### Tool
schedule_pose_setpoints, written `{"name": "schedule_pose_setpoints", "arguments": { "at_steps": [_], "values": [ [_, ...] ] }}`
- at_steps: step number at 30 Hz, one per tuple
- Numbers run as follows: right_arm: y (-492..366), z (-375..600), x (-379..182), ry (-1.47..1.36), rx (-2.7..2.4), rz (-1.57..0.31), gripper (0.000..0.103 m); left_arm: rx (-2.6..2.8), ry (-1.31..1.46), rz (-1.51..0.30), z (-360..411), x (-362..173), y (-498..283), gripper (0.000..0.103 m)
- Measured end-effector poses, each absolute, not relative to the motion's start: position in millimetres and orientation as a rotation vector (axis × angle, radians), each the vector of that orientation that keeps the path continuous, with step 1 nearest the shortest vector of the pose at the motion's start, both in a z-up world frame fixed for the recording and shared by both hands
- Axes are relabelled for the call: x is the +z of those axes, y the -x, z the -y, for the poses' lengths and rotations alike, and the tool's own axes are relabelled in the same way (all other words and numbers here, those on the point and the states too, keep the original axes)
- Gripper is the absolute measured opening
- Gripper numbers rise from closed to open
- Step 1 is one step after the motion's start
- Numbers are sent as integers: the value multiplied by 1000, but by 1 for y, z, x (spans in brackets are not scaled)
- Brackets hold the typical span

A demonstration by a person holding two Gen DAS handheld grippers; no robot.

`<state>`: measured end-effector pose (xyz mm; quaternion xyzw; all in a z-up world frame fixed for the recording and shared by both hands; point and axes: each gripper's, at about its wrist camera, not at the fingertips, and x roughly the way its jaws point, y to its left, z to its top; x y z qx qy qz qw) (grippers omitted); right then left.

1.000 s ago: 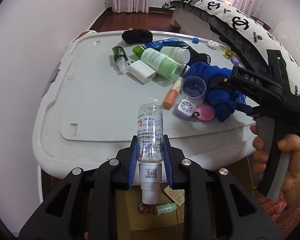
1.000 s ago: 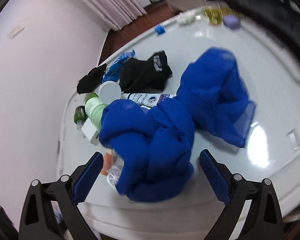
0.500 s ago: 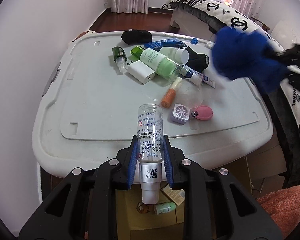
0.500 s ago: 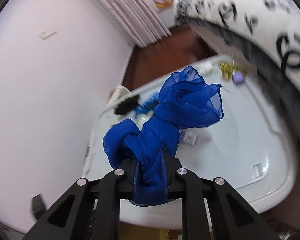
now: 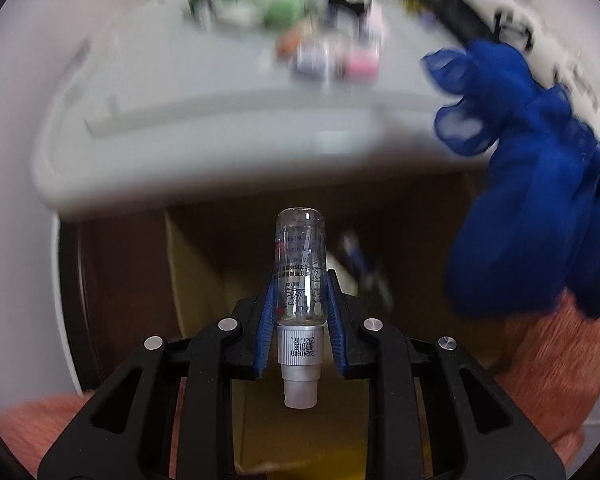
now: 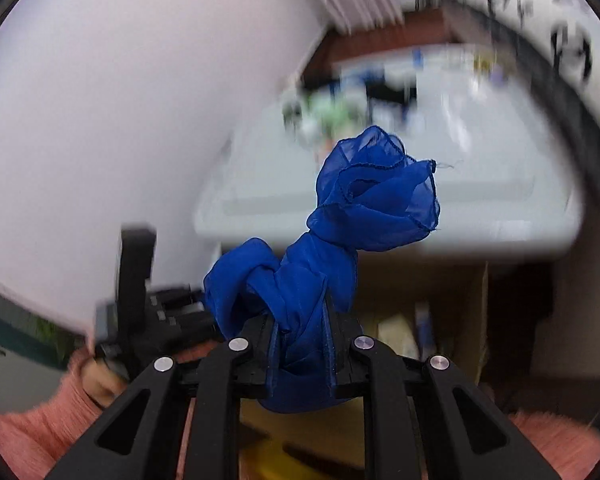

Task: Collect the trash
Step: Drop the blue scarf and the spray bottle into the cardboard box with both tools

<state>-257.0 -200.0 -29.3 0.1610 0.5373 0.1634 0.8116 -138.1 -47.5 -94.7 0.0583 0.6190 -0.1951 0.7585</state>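
Between your left gripper's (image 5: 300, 316) blue pads sits the small clear bottle (image 5: 300, 270), clamped at its lower body, silver collar and white nozzle pointing back toward you. You're in the carry-and-drop step: below it opens a brown cardboard box (image 5: 204, 280), tucked under the rim of the white storage-bin lid (image 5: 172, 160). Your next move, I'd say, is to centre over that box and part the jaws (the table clutter is too blurred to name). Print runs down the bottle and a dark code marks the collar, but none of it reads.

Over on the right wrist view, your right gripper (image 6: 300, 344) is closed tight on the blue sheer scarf (image 6: 340, 248), its folds billowing above the pads, clear of the lid. The box (image 6: 452, 320) lies ahead and below; bring the cloth over it before you release. No writing legible here.
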Motion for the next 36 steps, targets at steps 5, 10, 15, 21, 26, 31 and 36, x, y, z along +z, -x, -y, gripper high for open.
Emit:
{"name": "schedule_pose_setpoints", "arguments": {
  "at_steps": [5, 10, 15, 21, 26, 31, 36],
  "values": [
    [254, 195, -117, -256, 208, -1382, 61, -407, -208, -1573, 56, -160, 144, 77],
    [240, 214, -144, -315, 72, -1412, 72, -341, -211, -1668, 53, -187, 137, 77],
    [246, 214, -139, -284, 59, -1393, 75, -338, -217, -1645, 51, -184, 139, 78],
    [249, 224, -140, -296, 54, -1375, 75, -358, -188, -1620, 53, -177, 144, 78],
    [248, 226, -127, -281, 43, -1334, 75, -360, -184, -1540, 54, -160, 141, 78],
    [204, 205, -81, -141, 56, -1199, 84, -332, -209, -1442, 59, -146, 137, 78],
    [123, 175, -61, -70, 78, -1083, 86, -349, -189, -1417, 58, -141, 135, 78]
  ]
}}
